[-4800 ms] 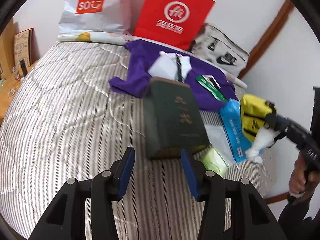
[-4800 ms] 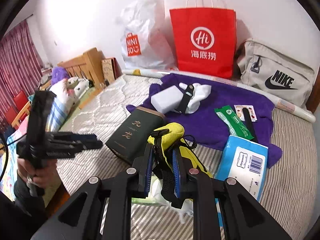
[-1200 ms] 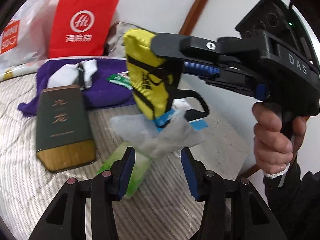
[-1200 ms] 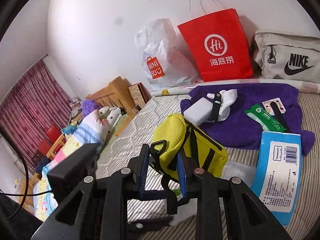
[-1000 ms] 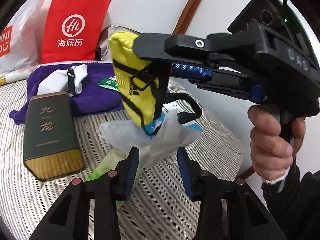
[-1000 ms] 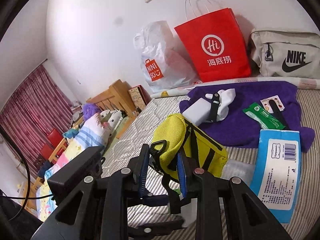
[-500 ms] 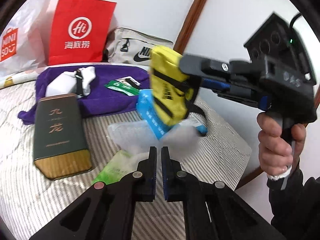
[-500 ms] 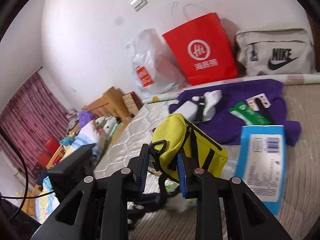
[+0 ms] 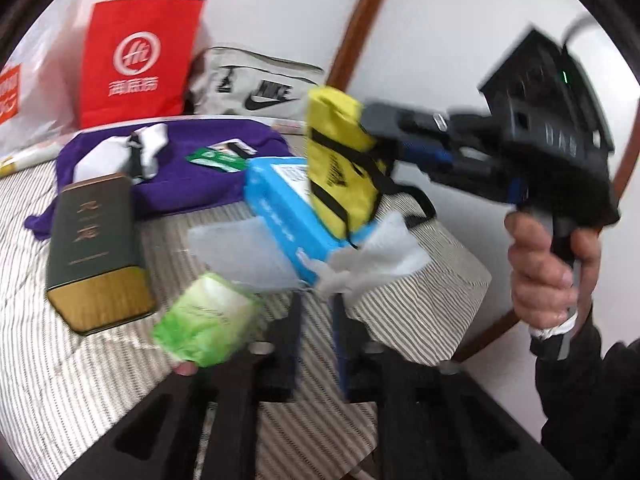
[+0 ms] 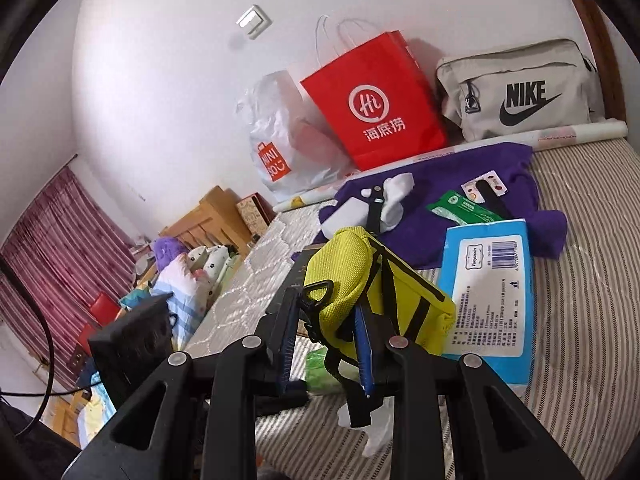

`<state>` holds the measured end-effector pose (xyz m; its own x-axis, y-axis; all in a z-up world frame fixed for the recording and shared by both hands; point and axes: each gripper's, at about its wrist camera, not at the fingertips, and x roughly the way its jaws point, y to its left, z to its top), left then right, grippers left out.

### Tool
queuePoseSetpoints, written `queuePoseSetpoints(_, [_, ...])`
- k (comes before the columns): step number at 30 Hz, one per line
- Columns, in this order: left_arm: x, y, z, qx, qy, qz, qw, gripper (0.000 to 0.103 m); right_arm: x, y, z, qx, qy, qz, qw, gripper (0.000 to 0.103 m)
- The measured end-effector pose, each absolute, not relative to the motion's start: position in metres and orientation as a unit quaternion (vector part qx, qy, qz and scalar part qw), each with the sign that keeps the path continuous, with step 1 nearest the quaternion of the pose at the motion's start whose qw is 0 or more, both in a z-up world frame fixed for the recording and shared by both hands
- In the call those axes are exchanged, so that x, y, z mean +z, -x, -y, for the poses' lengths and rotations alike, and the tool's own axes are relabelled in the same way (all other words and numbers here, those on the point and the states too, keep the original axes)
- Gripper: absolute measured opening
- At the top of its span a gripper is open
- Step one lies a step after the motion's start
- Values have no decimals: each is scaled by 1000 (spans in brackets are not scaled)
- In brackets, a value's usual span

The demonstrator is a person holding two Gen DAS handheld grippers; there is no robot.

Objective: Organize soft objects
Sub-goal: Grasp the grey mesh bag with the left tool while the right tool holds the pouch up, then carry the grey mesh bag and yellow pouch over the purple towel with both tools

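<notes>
Left wrist view. The left gripper [image 9: 316, 308] has its fingers [image 9: 289, 332] drawn nearly together on the crumpled white tissue [image 9: 380, 252], which trails from under the yellow pouch [image 9: 340, 164]. The frame is blurred, so the exact bite cannot be told. The right gripper [image 9: 394, 148] holds the pouch clear of the bed [image 9: 72, 392], above the blue tissue pack [image 9: 280, 204].

Risk: the tissue is thin; I judge it may tear if the two grippers pull apart while it is still caught under the pouch. The green wipes pack [image 9: 204, 320], just left of the pouch, could be knocked.

Containers: no container shows its contents. The pouch looks closed. The red paper bag [image 9: 136, 60] and grey Nike bag [image 9: 256, 84] stand behind the pouch against the wall.

Right wrist view. The right gripper [image 10: 326, 344] fingers [image 10: 365, 356] are clamped on the yellow pouch's [image 10: 360, 280] end, near its black clip. The grip is narrow; I judge the pouch could swing or slip. The white tissue [image 10: 376, 432] hangs below the pouch. The purple cloth [image 10: 472, 184], beyond the pouch, carries small items.
</notes>
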<state>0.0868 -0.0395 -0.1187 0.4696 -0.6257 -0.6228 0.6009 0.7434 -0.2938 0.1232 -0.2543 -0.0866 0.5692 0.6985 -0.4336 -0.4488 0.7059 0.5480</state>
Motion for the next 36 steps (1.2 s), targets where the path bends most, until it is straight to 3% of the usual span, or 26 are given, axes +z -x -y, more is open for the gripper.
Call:
queuePoseSetpoints(2, [-119, -83, 48, -358, 11, -358, 862, 45, -83, -121, 253, 336, -193, -320, 864, 26])
queuePoseSetpoints(5, [-116, -79, 59, -355, 2, -333, 873, 57, -77, -120, 250, 343, -194, -315, 864, 26])
queuePoseSetpoints(13, [-117, -73, 79, -355, -45, -294, 886, 57, -64, -113, 240, 365, -198, -304, 857, 26])
queuePoseSetpoints(15, [-117, -77, 82, -348, -51, -290, 890, 52, -63, -111, 239, 372, -197, -304, 854, 26])
queuePoseSetpoints(17, [-118, -80, 81, -347, -50, -294, 889, 27, -64, -110, 240, 375, -199, -307, 852, 26])
queuePoseSetpoints(36, [-113, -61, 21, -285, 3, -337, 897, 24, -96, -86, 289, 317, -213, -325, 865, 26])
